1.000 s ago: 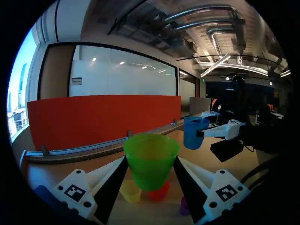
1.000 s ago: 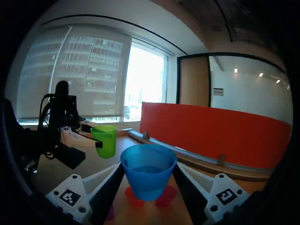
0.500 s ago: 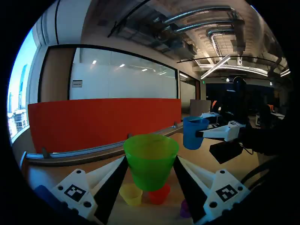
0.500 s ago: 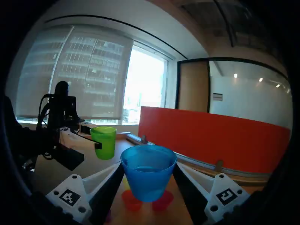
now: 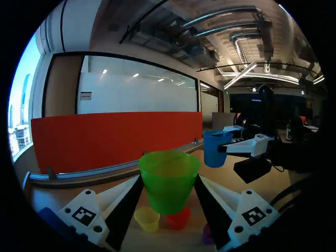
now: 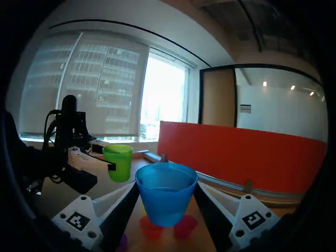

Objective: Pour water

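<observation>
In the left gripper view my left gripper (image 5: 168, 193) is shut on an upright green cup (image 5: 169, 180), held above the table. To its right, farther off, the blue cup (image 5: 215, 148) hangs in the right gripper (image 5: 227, 148). In the right gripper view my right gripper (image 6: 166, 201) is shut on the blue cup (image 6: 166, 199), upright with water inside. The green cup (image 6: 118, 162) shows at the left there, gripped by the left gripper (image 6: 110, 166), level with the blue one and apart from it.
Small cups stand on the wooden table below: yellow (image 5: 146, 218), red (image 5: 178, 217) and purple (image 5: 207, 233); two red cups (image 6: 150, 227) sit under the blue cup. An orange divider (image 5: 113, 136) runs along the table's far edge. A bright window (image 6: 164, 98) lies behind.
Both held cups have risen slightly. The green cup has moved a little closer to the blue cup in the right gripper view. Both grips are unchanged.
</observation>
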